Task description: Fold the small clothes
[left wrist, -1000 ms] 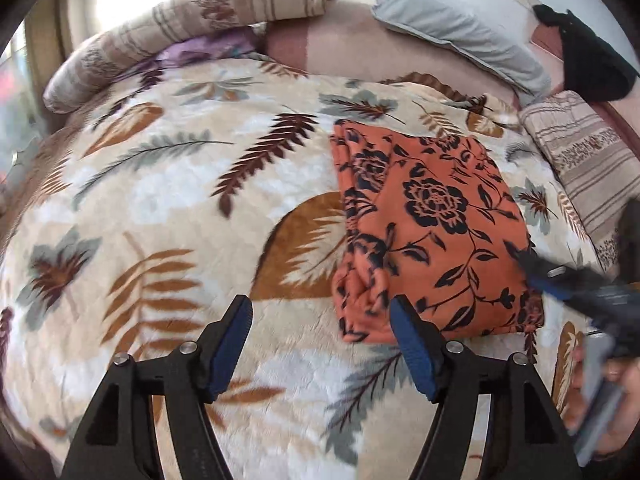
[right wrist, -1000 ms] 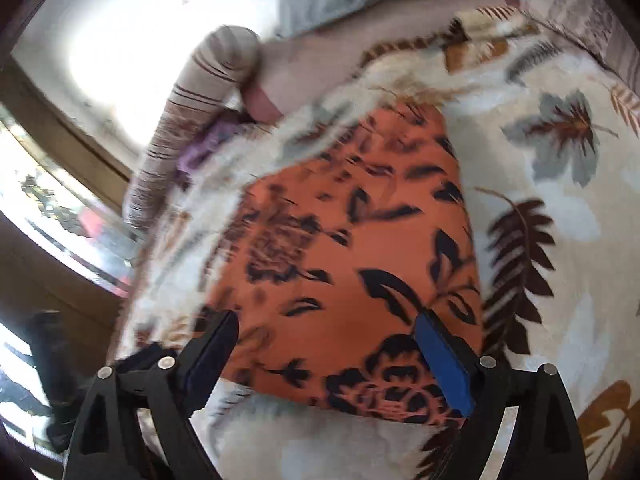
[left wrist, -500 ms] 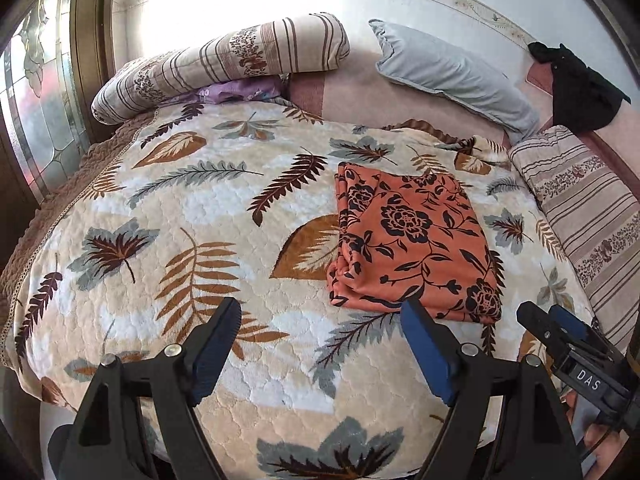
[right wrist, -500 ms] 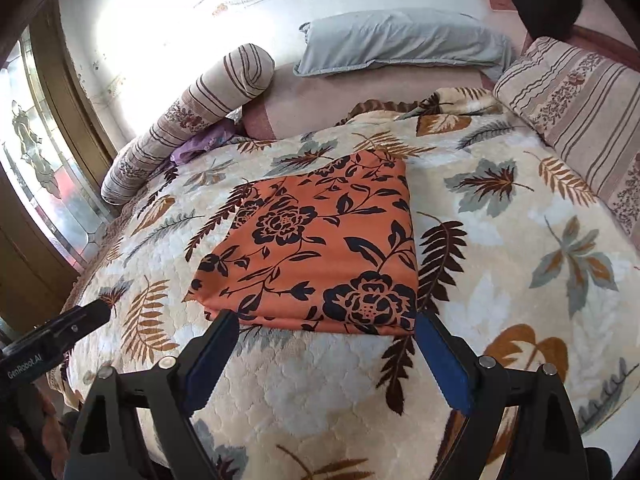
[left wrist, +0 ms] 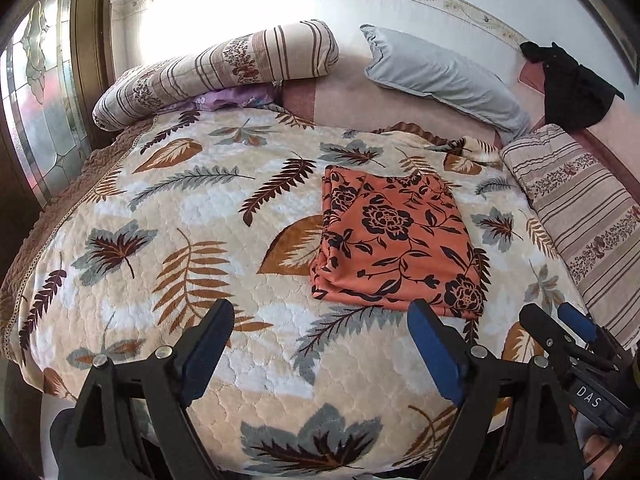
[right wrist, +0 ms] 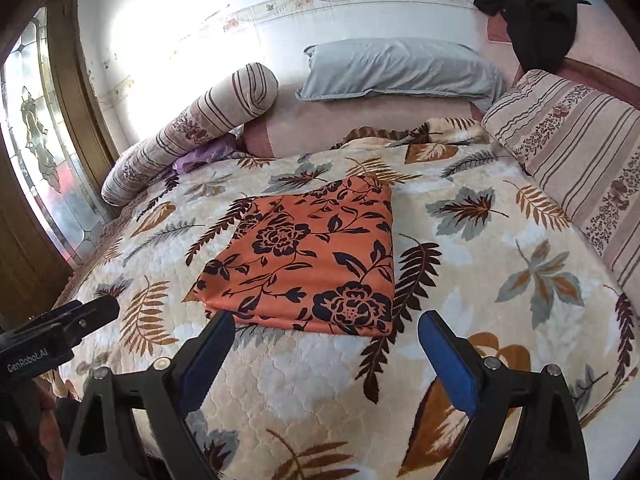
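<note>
An orange cloth with black flowers (left wrist: 394, 240) lies folded into a flat rectangle on the leaf-patterned bedspread (left wrist: 180, 240); it also shows in the right wrist view (right wrist: 308, 260). My left gripper (left wrist: 320, 324) is open and empty, held back above the bed's near edge, apart from the cloth. My right gripper (right wrist: 326, 338) is open and empty, just short of the cloth's near edge. The right gripper's tip shows at the lower right of the left wrist view (left wrist: 560, 332), and the left gripper's body at the lower left of the right wrist view (right wrist: 60, 336).
A striped bolster (left wrist: 216, 68) and a grey pillow (left wrist: 444, 76) lie at the head of the bed. A striped cushion (left wrist: 580, 208) lines the right side. A black garment (left wrist: 572, 84) hangs at the back right. A glass door (right wrist: 44, 168) stands on the left.
Both grippers have pulled back and up from the folded cloth toward the bed's near edge. The cloth lies still where it was.
</note>
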Demonstrator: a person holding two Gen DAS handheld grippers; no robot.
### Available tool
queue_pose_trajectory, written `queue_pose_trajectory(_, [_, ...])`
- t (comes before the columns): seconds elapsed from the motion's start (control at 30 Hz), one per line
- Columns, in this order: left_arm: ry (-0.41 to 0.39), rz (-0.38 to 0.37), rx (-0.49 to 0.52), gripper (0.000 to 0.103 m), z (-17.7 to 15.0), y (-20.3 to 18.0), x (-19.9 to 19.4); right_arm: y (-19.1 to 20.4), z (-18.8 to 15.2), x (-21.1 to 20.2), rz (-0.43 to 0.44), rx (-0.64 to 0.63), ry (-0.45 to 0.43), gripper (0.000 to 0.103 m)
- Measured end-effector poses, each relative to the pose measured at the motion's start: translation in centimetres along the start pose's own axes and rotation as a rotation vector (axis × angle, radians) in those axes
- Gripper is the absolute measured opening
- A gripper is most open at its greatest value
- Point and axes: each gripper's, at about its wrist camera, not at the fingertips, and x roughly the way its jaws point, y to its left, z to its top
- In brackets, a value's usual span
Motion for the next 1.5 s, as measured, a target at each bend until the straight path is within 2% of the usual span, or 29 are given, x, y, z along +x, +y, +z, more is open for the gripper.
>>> queue_pose_trajectory(0.3, [0.003, 0.031, 0.030, 0.089, 0.0, -0.4, 0.9, -0.5, -0.1, 0.3, -0.007, 0.009, 0.000, 0.094])
queue_pose_trajectory(0.4, [0.011, 0.017, 0.037, 0.089, 0.1, 0.0, 1.7, -1.1, 0.1, 1.5, 0.036, 0.036, 0.036, 0.094])
queue_pose_trajectory(0.47, [0.022, -0.004, 0.019, 0.089, 0.2, 0.9, 3.0, -2.7, 0.2, 2.7, 0.098, 0.124, 0.077, 0.094])
queue_pose_trajectory(0.57, [0.060, -0.043, -0.048, 0.089, 0.8, 2.9, 6.4, -6.0, 0.3, 5.5, 0.183, 0.290, 0.130, 0.094])
queue_pose_trajectory(0.63, [0.081, -0.035, -0.049, 0.089, 1.6, 3.7, 9.0, -8.4, 0.6, 8.4, 0.255, 0.406, 0.190, 0.094])
queue_pose_trajectory(0.7, [0.105, -0.029, -0.039, 0.089, 2.4, 4.1, 11.5, -10.2, 0.9, 11.5, 0.287, 0.504, 0.262, 0.094])
queue_pose_trajectory(0.77, [0.118, -0.032, -0.054, 0.089, 3.0, 4.3, 13.3, -10.7, 1.6, 14.0, 0.315, 0.520, 0.301, 0.094])
queue_pose_trajectory(0.83, [0.130, -0.072, -0.076, 0.089, 3.5, 4.0, 14.8, -10.3, 2.2, 15.8, 0.298, 0.495, 0.324, 0.094])
queue_pose_trajectory(0.9, [0.146, -0.097, -0.086, 0.089, 3.7, 3.5, 16.0, -9.7, 2.3, 18.2, 0.258, 0.475, 0.391, 0.094])
queue_pose_trajectory(0.93, [0.163, -0.093, -0.089, 0.089, 3.7, 3.3, 16.9, -9.5, 2.0, 19.2, 0.250, 0.477, 0.413, 0.091])
queue_pose_trajectory(0.97, [0.186, -0.085, -0.087, 0.089, 3.6, 3.1, 17.8, -8.7, 2.0, 19.8, 0.273, 0.441, 0.419, 0.082])
queue_pose_trajectory(1.0, [0.218, -0.086, -0.080, 0.089, 3.4, 2.8, 18.7, -7.8, 2.1, 19.8, 0.241, 0.373, 0.424, 0.066])
queue_pose_trajectory(1.03, [0.242, -0.089, -0.072, 0.089, 3.1, 2.6, 19.4, -6.9, 2.3, 19.6, 0.208, 0.307, 0.421, 0.055])
queue_pose_trajectory(1.1, [0.235, -0.095, -0.072, 0.089, 2.7, 2.4, 19.4, -5.6, 3.3, 18.4, 0.151, 0.180, 0.399, 0.038])
queue_pose_trajectory(1.13, [0.225, -0.098, -0.067, 0.089, 2.7, 2.2, 19.1, -5.0, 4.0, 17.6, 0.125, 0.113, 0.382, 0.036])
queue_pose_trajectory(1.2, [0.209, -0.110, -0.042, 0.089, 2.8, 1.5, 18.2, -4.8, 5.0, 16.6, 0.082, 0.026, 0.367, 0.036])
queue_pose_trajectory(1.3, [0.146, -0.120, -0.037, 0.089, 3.7, 0.6, 16.3, -6.4, 4.7, 18.5, 0.074, 0.063, 0.406, 0.037])
queue_pose_trajectory(1.37, [0.109, -0.137, -0.038, 0.089, 4.6, 0.0, 15.6, -7.2, 3.7, 19.1, 0.142, 0.145, 0.428, 0.054])
queue_pose_trajectory(1.4, [0.103, -0.124, -0.027, 0.089, 4.8, -0.2, 15.9, -7.5, 3.5, 19.1, 0.188, 0.177, 0.439, 0.073])
queue_pose_trajectory(1.43, [0.121, -0.099, 0.008, 0.089, 4.7, -0.7, 16.9, -7.7, 3.4, 19.0, 0.236, 0.195, 0.455, 0.078])
queue_pose_trajectory(1.5, [0.226, -0.019, 0.103, 0.089, 3.8, -1.3, 20.2, -8.1, 3.8, 18.0, 0.247, 0.196, 0.430, 0.078])
